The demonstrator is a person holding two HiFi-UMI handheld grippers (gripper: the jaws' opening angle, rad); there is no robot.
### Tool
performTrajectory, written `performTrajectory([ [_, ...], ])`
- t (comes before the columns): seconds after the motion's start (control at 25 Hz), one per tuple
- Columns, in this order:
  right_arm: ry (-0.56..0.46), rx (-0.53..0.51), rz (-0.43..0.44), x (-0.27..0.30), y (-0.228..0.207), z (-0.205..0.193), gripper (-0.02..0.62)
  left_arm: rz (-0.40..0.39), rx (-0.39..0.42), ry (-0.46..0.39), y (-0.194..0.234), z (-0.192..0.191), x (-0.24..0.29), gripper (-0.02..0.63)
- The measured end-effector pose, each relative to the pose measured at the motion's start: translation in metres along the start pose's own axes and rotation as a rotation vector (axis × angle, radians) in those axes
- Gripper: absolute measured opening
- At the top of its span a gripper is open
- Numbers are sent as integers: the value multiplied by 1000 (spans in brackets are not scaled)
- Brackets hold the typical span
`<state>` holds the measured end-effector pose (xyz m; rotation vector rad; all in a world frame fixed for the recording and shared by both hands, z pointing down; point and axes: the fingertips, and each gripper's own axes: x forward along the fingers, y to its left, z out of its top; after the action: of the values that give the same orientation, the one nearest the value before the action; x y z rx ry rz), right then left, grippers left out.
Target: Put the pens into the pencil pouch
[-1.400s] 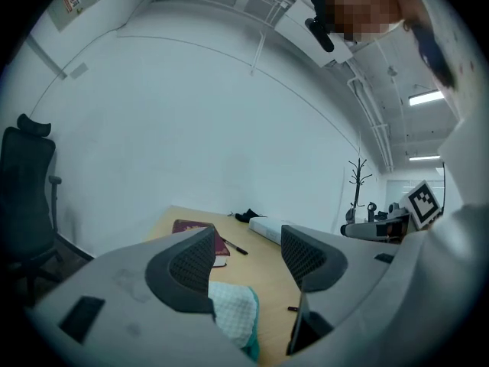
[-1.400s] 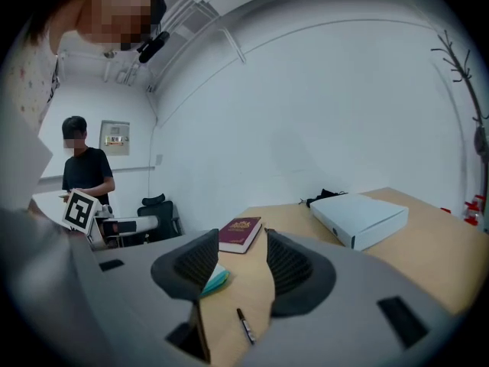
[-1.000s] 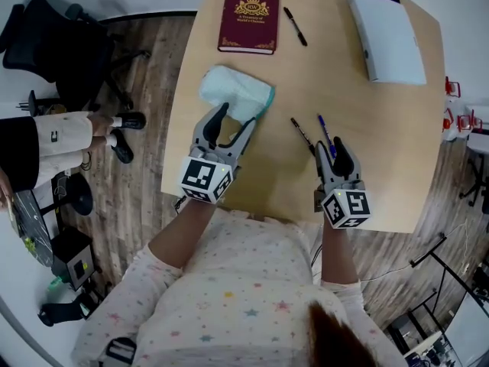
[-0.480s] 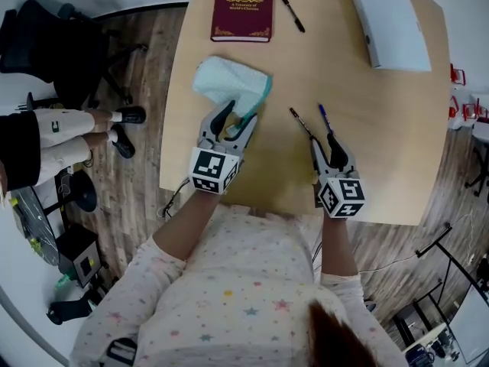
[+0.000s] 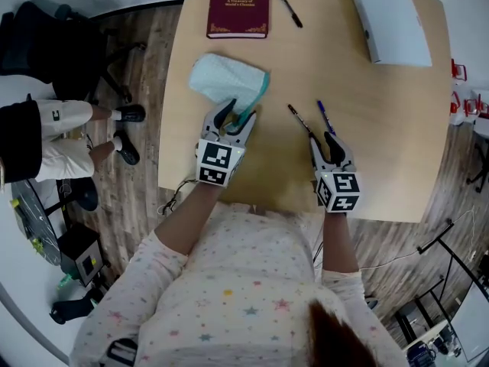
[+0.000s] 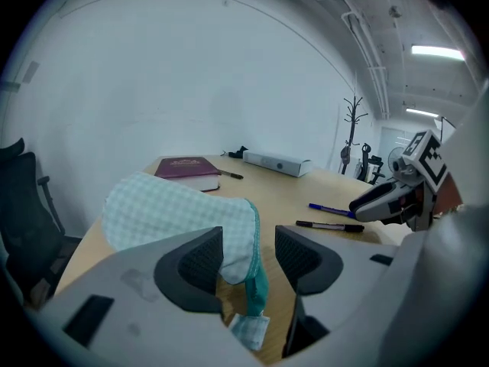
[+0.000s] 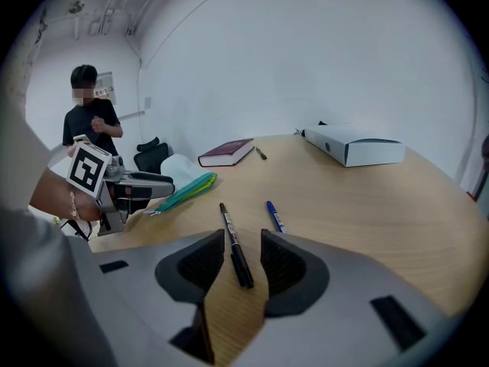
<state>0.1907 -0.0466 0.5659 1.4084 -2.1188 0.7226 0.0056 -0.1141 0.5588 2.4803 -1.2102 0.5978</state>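
The left claw (image 6: 250, 254) stood well open, its jaws just having been narrowing, with the teal zip edge of the checked pencil pouch (image 6: 168, 205) lying between them, not yet pinched. Right of the pouch, the right claw (image 7: 241, 254) gaped astride the near end of a black pen (image 7: 229, 232), a blue pen (image 7: 274, 215) just beyond on the surface (image 7: 367, 205). Both hands tilted forward and down. Best, I'd judge, to clamp the pouch's lip firmly, then close squarely on the pen's barrel.

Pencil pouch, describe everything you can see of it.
The pencil pouch is pale green checked cloth with a teal zip edge and a small tag. It lies on the wooden table near the red book. Its near end sits between the left gripper's jaws, which have just been closing but don't grip it yet.
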Motion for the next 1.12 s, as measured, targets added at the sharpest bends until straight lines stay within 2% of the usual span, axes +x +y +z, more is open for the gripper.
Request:
performTrajectory([
  [0.24,30,-42,3,2,2,-4,123,25,55,64,2,-10,7,172],
  [0.44,39,-60,-2,4,1,-5,100,33,82,76,6,-11,7,89],
  [0.64,52,-71,2,7,3,-9,87,22,86,91,5,-13,7,34],
  [0.8,55,-83,0,7,4,-9,57,11,91,91,4,-11,5,17],
  [0.96,53,-87,0,7,4,-8,14,-9,64,72,5,-5,-2,14],
  [1.12,39,-94,-3,6,4,-5,14,-20,25,47,11,4,-12,12],
])
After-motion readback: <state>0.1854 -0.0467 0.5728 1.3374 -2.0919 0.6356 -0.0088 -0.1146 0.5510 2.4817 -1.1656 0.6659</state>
